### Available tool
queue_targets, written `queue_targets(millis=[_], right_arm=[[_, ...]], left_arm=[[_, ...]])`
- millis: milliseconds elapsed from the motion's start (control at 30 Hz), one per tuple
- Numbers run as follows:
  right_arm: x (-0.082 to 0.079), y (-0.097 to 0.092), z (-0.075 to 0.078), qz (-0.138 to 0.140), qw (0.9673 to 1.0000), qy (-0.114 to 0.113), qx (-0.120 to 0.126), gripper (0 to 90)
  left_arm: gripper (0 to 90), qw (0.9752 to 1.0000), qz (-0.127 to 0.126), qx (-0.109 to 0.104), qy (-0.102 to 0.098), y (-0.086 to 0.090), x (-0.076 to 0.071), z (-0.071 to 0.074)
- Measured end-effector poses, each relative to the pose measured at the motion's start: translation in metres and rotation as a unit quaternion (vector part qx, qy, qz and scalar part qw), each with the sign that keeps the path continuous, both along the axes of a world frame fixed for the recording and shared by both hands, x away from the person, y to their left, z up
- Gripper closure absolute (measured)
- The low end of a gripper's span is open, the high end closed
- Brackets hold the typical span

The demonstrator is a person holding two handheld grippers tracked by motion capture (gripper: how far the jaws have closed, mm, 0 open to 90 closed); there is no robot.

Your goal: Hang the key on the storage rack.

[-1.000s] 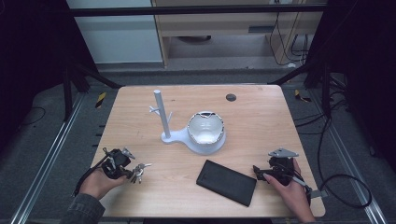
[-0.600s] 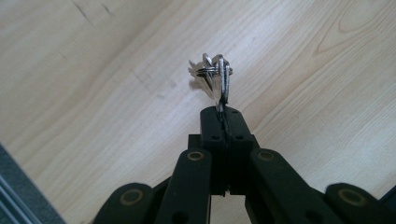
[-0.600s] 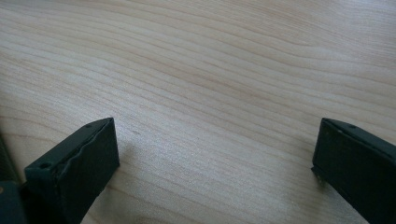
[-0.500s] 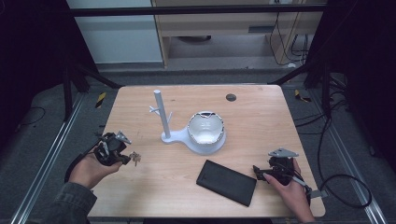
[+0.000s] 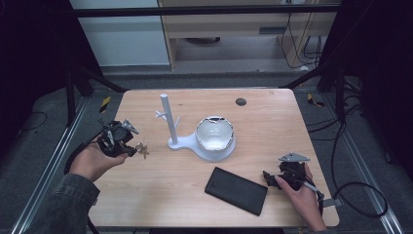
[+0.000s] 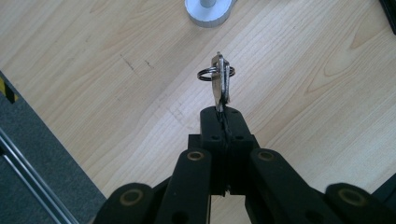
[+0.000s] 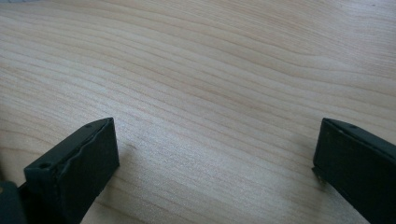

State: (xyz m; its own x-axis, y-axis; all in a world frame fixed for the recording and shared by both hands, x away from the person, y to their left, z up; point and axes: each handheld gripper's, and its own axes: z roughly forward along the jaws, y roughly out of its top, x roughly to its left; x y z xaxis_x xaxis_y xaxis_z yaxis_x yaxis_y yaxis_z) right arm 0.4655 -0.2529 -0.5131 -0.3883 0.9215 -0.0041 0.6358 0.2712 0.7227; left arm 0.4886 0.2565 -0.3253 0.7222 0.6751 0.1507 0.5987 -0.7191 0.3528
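1. The left gripper view shows the left gripper (image 6: pixel 223 114) with jaws clamped on a bunch of keys (image 6: pixel 219 81); the high view blurs that pinch.
2. The keys hang above the table (image 5: pixel 272 122), left of the white stand (image 5: pixel 168 122).
3. The right gripper (image 5: pixel 269 178), right of the stand, rests low with jaws wide apart.
4. The stand's white bowl (image 5: pixel 214 139): contents unclear.

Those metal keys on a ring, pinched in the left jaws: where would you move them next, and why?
Probably toward the white post stand with side pegs. The left gripper holds the metal keys on a ring clear above the wooden table, and the pegs look bare, suited to hanging the ring.
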Motion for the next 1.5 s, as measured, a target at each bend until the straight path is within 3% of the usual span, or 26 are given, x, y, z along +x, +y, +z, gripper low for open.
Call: queue_targets(millis=[400, 700, 1100, 1500], right_arm=[[-0.001, 0.001, 0.0, -0.01, 1.0, 0.0, 0.0, 0.4], [-0.001, 0.002, 0.0, -0.01, 0.9999, 0.0, 0.0, 0.5], [-0.002, 0.002, 0.0, -0.015, 0.9999, -0.001, 0.001, 0.5], [-0.002, 0.002, 0.0, -0.016, 0.9999, -0.001, 0.0, 0.5]], left_arm=[[89.1, 0.9992, -0.027, 0.029, -0.008, -0.021, 0.005, 0.035], [89.1, 0.9982, -0.041, 0.044, 0.001, -0.033, 0.01, 0.043], [89.1, 0.9981, -0.035, 0.05, -0.002, -0.04, 0.02, 0.055], [89.1, 0.997, -0.034, 0.07, 0.0, -0.056, 0.036, 0.066]])
